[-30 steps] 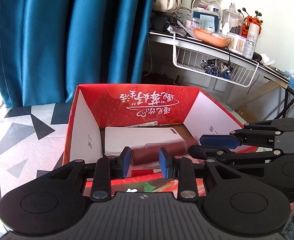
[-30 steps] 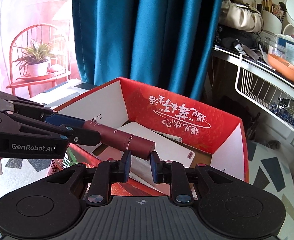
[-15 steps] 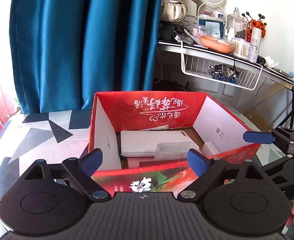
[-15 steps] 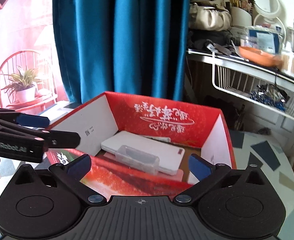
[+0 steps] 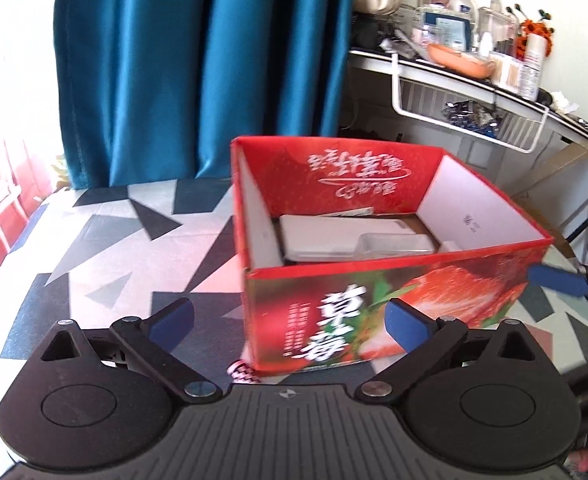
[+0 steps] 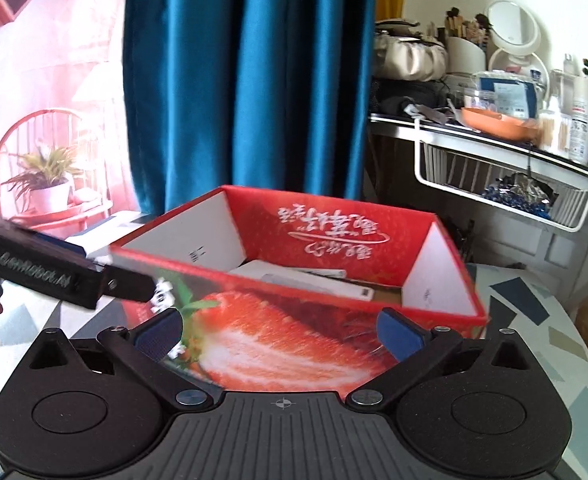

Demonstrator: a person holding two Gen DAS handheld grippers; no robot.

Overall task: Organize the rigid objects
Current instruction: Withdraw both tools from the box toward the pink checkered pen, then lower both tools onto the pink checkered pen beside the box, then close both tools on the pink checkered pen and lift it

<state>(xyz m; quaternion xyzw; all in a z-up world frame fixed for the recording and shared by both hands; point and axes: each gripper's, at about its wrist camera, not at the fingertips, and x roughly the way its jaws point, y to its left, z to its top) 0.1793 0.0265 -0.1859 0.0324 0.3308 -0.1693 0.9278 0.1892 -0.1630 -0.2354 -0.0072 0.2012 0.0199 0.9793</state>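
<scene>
The left gripper [image 5: 288, 318] and right gripper [image 6: 280, 332] have just been opened wide; nothing is held between either pair of jaws. The withdrawal should be kept clear of the box rim. The red strawberry box [image 5: 393, 308] stands near the desk's [image 5: 106, 264] far edge, a white flat case [image 5: 333, 236] lying inside.

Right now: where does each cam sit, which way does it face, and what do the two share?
Left wrist: on the left gripper, jaws open, facing the red box front; right gripper at frame right.
Right wrist: on the right gripper, jaws open, facing the box's right front corner; left gripper at frame left.
Shared: box, white case inside, blue curtain, shelf.
</scene>
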